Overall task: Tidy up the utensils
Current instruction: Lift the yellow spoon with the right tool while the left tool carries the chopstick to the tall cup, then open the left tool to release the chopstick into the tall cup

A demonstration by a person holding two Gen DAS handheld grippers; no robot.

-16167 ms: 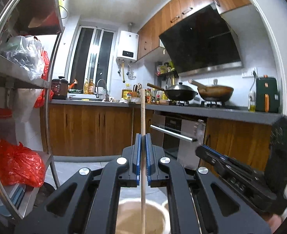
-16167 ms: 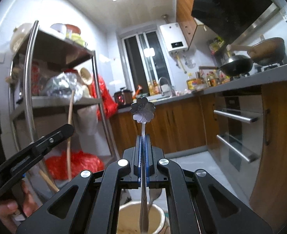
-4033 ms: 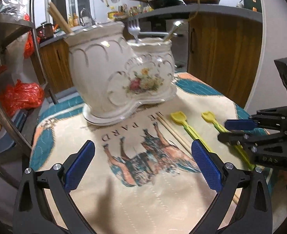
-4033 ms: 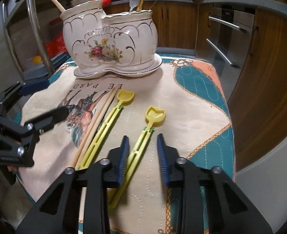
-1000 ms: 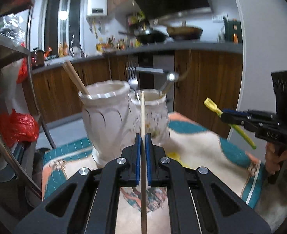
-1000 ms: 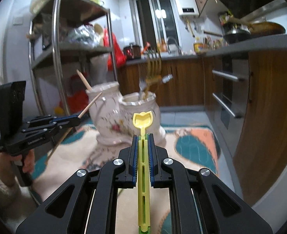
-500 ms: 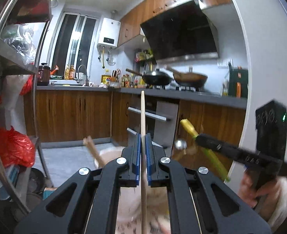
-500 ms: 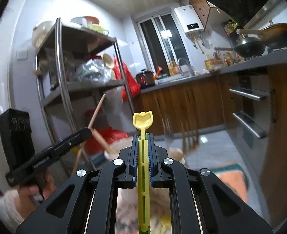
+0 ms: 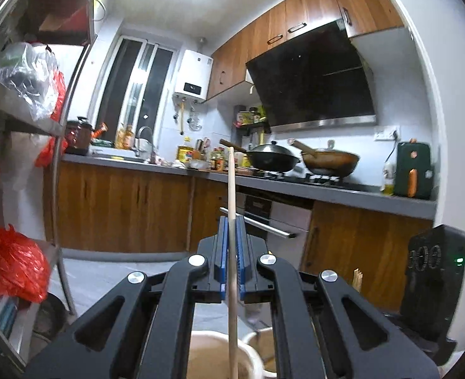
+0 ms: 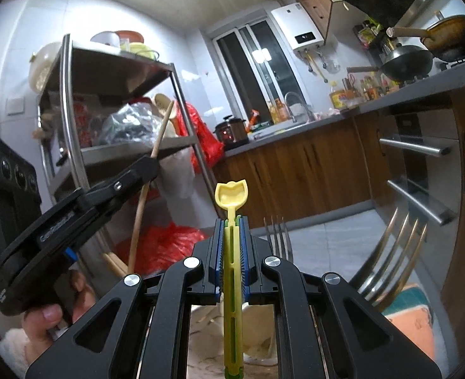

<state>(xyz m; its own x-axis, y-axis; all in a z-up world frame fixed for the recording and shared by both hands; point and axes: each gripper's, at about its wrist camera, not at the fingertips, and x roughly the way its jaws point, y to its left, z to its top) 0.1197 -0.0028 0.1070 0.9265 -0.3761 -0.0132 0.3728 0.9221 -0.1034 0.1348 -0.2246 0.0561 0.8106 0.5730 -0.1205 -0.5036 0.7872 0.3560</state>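
Observation:
My left gripper (image 9: 231, 230) is shut on a wooden chopstick (image 9: 231, 189) held upright, its lower end reaching into the cream ceramic utensil holder (image 9: 213, 355) right below. My right gripper (image 10: 231, 230) is shut on a yellow-green plastic utensil (image 10: 231, 199) with a tulip-shaped head, held upright over the holder's other cup (image 10: 257, 331). Two metal forks (image 10: 278, 237) stand in that cup at right. In the right wrist view the left gripper (image 10: 144, 167) shows at left with its chopstick (image 10: 152, 170). More chopsticks (image 10: 114, 263) stick out of the holder.
A steel shelf rack (image 10: 71, 120) with red bags (image 9: 8, 268) stands at left. Kitchen counter (image 9: 169, 169), oven handles (image 10: 415, 202) and woks (image 9: 273, 156) lie behind. A corner of the patterned table mat (image 10: 412, 325) shows lower right.
Both grippers have tilted further upright and settled over the holder. The forks now stand close beside the right gripper, and the chopstick's lower end is inside the holder's mouth.

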